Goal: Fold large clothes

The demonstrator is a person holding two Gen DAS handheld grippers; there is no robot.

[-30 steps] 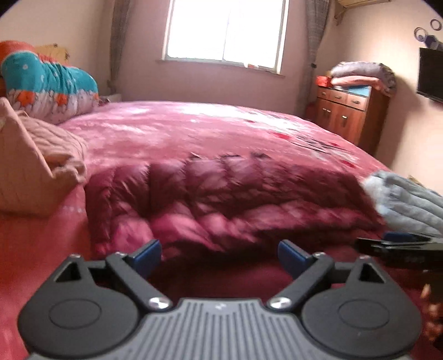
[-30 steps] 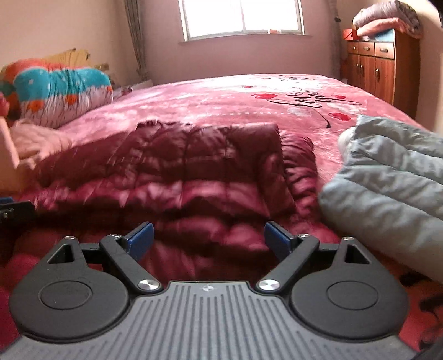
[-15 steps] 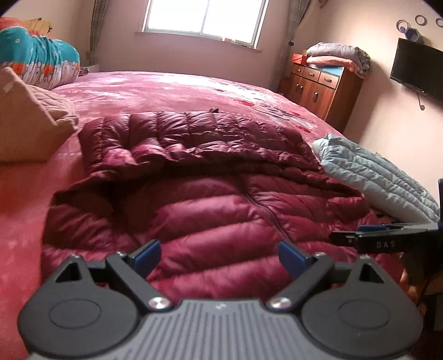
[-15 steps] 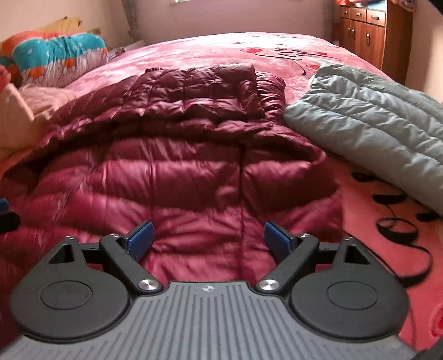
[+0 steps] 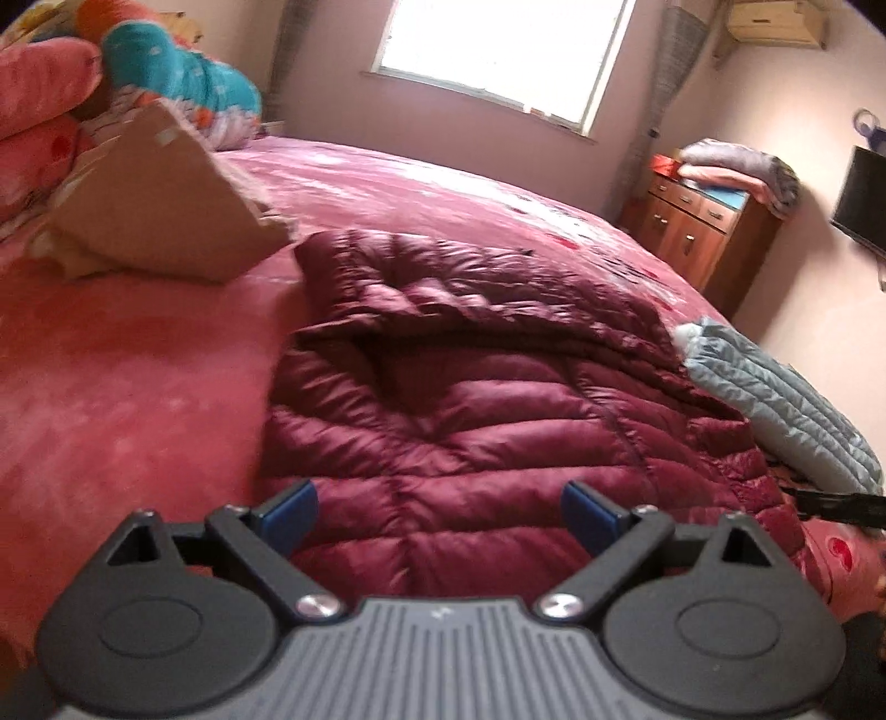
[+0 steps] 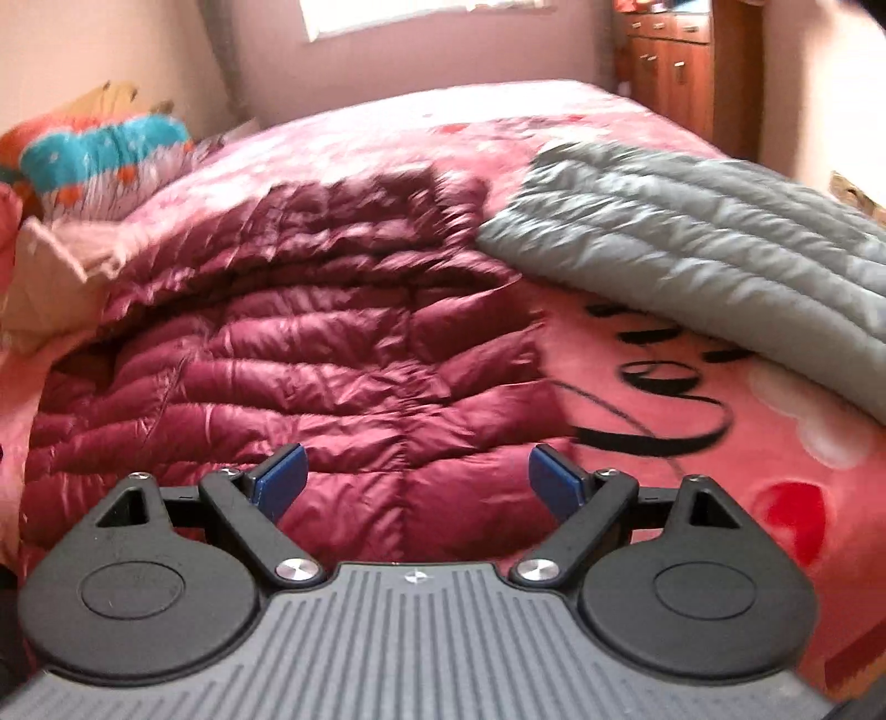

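A: Looking along our left gripper (image 5: 440, 512), we see its two blue-padded fingers (image 5: 290, 512) spread wide apart with nothing between them. They hang just above the near hem of a dark red puffer jacket (image 5: 470, 421), which lies on a pink bedspread (image 5: 133, 387).

B: And our right gripper (image 6: 415, 479)?

A: Released as well, jaws wide, holding nothing. It hovers over the jacket's near edge, toward the garment's right side. In this view the dark red puffer jacket (image 6: 288, 360) fills the area from 9 o'clock to the centre.

B: How does the jacket lie?

A: Its quilted lower part spreads toward us; beyond it a ridge crosses the garment, and a further quilted part lies behind that, toward 12 o'clock.

B: What else do we see around it?

A: At 3 o'clock of the jacket a grey puffer garment (image 6: 714, 243) lies on the bedspread (image 6: 692, 387), overlapping the jacket's far right corner. At 10 o'clock rests a tan cushion (image 5: 160, 205), close to the jacket's far left corner. Behind it, bright teal and orange bedding (image 5: 166, 77) is piled. At 12 o'clock a window (image 5: 498, 50) glows, and at 2 o'clock stands a wooden dresser (image 5: 703, 232) topped with folded blankets (image 5: 736, 171).
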